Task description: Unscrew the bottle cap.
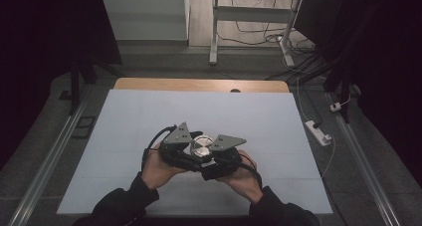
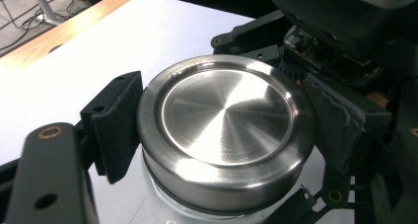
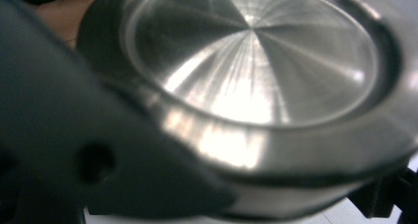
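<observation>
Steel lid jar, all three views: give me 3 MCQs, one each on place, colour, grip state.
1. Where is the jar?
A. At the table's far edge
B. Between the two grippers, near the table's near side
C. On the floor

2. What colour is the lid?
A. Red
B. Black
C. Silver metal

3. How does the left gripper stand to the lid?
A. Shut on its rim
B. Wide open, well clear of it
C. Lying on the table far from it

Key:
1 B: the high view shows it between the left gripper and the right gripper, close to the person's hands.
2 C: brushed, shiny steel in both gripper views.
3 A: the left gripper view shows a pad pressed on each side of the rim.
</observation>
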`<state>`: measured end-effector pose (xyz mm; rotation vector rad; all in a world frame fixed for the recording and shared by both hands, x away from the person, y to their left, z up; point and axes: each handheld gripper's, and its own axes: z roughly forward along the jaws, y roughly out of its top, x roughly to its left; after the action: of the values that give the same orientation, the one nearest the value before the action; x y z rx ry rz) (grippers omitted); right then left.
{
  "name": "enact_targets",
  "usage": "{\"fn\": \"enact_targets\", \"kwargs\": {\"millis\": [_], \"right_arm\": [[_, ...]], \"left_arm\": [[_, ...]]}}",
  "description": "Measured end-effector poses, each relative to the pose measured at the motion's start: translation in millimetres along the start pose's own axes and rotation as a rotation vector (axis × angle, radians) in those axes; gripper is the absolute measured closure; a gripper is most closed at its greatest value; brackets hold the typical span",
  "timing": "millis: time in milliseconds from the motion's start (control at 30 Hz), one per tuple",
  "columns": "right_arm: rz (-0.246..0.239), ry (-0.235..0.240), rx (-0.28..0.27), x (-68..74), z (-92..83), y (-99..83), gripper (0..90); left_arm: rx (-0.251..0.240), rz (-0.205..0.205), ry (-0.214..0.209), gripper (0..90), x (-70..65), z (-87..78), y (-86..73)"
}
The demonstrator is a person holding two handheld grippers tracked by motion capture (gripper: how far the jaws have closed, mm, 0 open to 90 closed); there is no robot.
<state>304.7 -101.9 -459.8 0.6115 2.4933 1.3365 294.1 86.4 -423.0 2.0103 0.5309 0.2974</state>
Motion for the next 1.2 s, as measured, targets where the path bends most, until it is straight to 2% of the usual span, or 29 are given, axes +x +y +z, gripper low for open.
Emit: {"fn": "enact_targets", "kwargs": {"millis": [67, 100, 200, 433, 700, 933, 1200], "right_arm": [[-0.002, -0.019, 0.012, 0.0, 1.9, -0.8, 15.0], [-0.002, -0.028, 0.018, 0.0, 3.0, -1.7, 15.0], [0.020, -0.021, 0.010, -3.1, 3.7, -3.0, 15.0], [0.025, -0.017, -0.007, -7.0, 0.1, -2.4, 15.0], [0.023, -0.007, -0.014, -14.9, -3.8, -3.0, 15.0], [0.029, 0.005, -0.018, -22.4, -7.4, -3.1, 15.0], [0.022, -0.017, -0.009, -30.2, -8.8, -5.2, 15.0]], "left_arm": [[-0.026, -0.021, 0.003, 20.7, 0.2, -3.5, 1.2], [-0.025, -0.016, 0.027, 20.7, -0.8, -4.9, 2.1], [-0.024, -0.012, 0.016, 20.7, -1.2, -7.3, 3.2], [-0.014, 0.001, 0.014, 20.6, 1.1, -10.6, 2.8], [-0.022, -0.002, -0.013, 20.6, 3.3, -19.5, 2.4], [-0.029, 0.010, -0.041, 20.6, -0.2, -26.9, 2.3], [-0.028, 0.025, -0.069, 20.6, -6.3, -29.5, -2.0]]}}
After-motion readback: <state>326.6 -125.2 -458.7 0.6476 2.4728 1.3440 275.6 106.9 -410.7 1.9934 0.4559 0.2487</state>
